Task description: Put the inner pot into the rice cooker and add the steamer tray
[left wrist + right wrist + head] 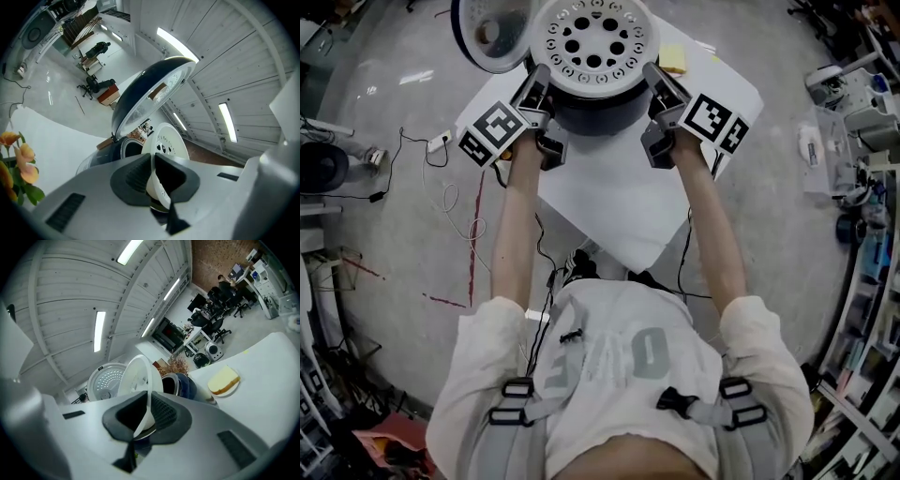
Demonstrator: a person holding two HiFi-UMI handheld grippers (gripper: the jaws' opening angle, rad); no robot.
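A white steamer tray (593, 42) with round holes hangs level just above the dark rice cooker (592, 114). My left gripper (538, 82) is shut on the tray's left rim and my right gripper (660, 81) is shut on its right rim. In the left gripper view the tray's edge (166, 147) is pinched between the dark pads, with the cooker's open mouth (130, 149) behind it. The right gripper view shows the tray (137, 376) clamped the same way, in front of the cooker (185, 386). The cooker's lid (492, 33) stands open at the far left.
The cooker stands on a small white table (609, 206). A yellow sponge (672, 58) lies on the table to the cooker's right. Orange flowers (16, 159) show at the left in the left gripper view. Cables (441, 187) lie on the floor to the left.
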